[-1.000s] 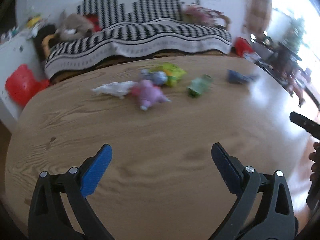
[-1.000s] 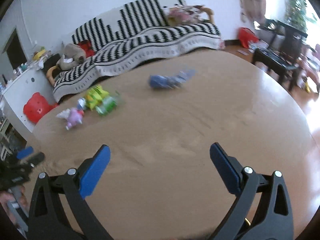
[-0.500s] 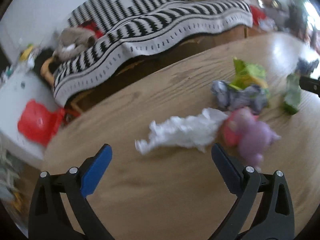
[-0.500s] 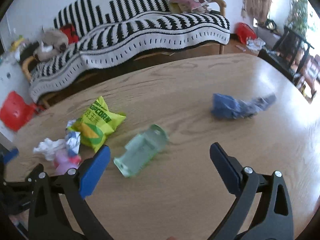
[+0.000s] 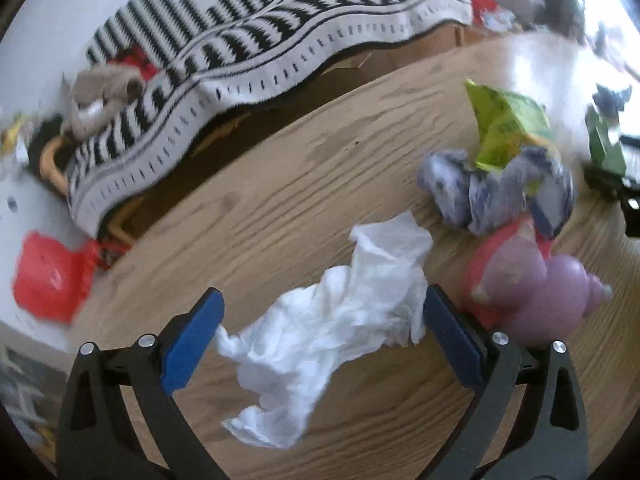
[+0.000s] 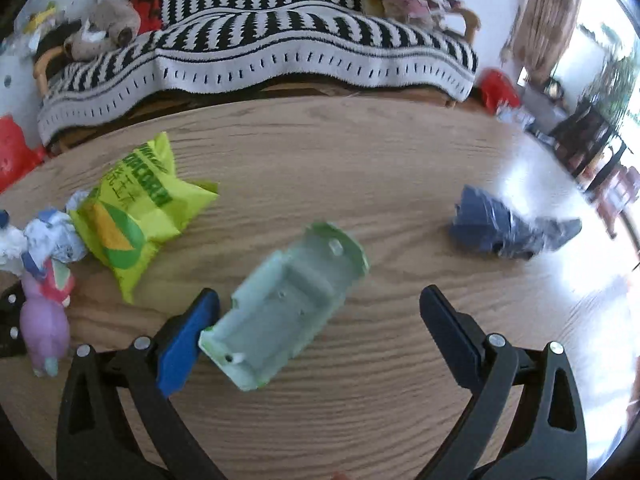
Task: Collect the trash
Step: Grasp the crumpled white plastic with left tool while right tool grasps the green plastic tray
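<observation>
Left wrist view: left gripper (image 5: 322, 336) spread wide, the crumpled white tissue (image 5: 336, 328) lying between its blue pads but not pinched; one end of the paper appears to touch the inner pad face, not confirmed. Just beyond, a pink-and-purple toy figure (image 5: 532, 292), then a grey-blue crumpled wrapper (image 5: 492, 192) and the yellow-green snack bag (image 5: 508, 124), all on the wooden table (image 5: 300, 184). Right wrist view: right gripper (image 6: 320, 328) likewise spread, holding nothing; the pale green plastic tray (image 6: 288, 312) lies tilted between the pads, its near corner just beside the left-hand pad. Farther off, a dark blue crumpled wrapper (image 6: 504, 228) sits apart to the right. Progress, as judged: nothing collected yet; every scrap is on the table and no bin shows in either view. Only the right view shows the tray clearly and the blue wrapper in full; only the left shows the tissue whole.
</observation>
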